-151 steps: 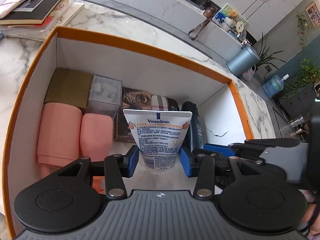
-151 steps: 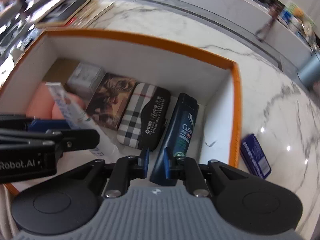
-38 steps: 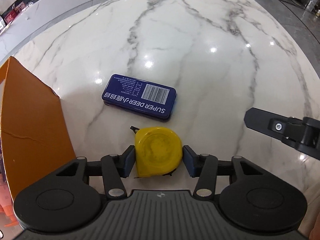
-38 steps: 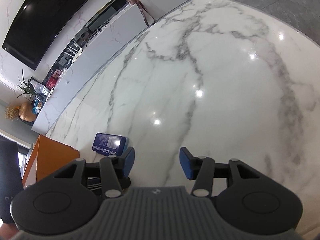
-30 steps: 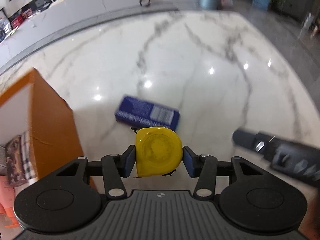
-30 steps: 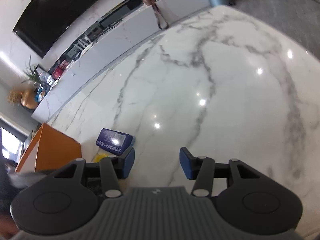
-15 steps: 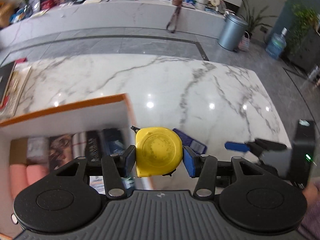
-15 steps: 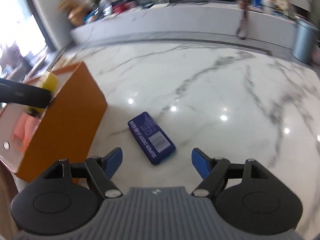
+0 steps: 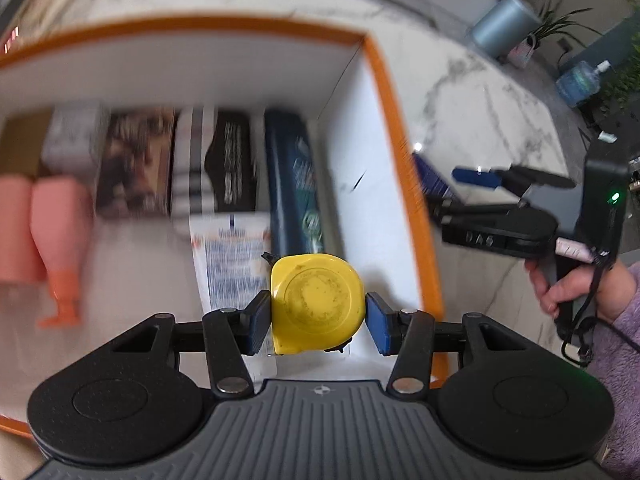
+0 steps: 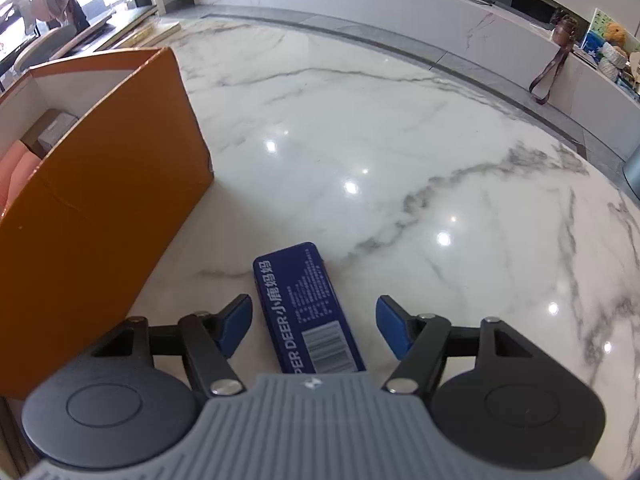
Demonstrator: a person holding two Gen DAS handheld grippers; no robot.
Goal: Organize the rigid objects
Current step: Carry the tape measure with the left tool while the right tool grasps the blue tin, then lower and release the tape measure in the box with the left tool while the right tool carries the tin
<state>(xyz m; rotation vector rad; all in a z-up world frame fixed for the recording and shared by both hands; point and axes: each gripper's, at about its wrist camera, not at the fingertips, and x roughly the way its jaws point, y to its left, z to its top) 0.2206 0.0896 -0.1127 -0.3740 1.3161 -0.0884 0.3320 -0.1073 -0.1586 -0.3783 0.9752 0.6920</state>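
Observation:
My left gripper (image 9: 318, 318) is shut on a yellow tape measure (image 9: 316, 302) and holds it over the near right part of the orange box (image 9: 404, 168). Inside the box lie a Vaseline tube (image 9: 230, 256), a dark blue shampoo bottle (image 9: 296, 184), a plaid case (image 9: 216, 164), a brown box and pink cups (image 9: 52, 216). My right gripper (image 10: 314, 330) is open and straddles a blue tin (image 10: 306, 308) lying on the marble table, right of the orange box (image 10: 104, 200). The right gripper also shows in the left wrist view (image 9: 472, 192).
The marble table (image 10: 400, 140) stretches beyond the tin. A grey bin (image 9: 502, 24), plants and a water bottle (image 9: 580, 80) stand on the floor beyond the table. Books lie at the table's far left.
My left gripper has carried the tape measure from beside the box to over its inside. My right gripper has moved closer to the blue tin, which now lies between its open fingers.

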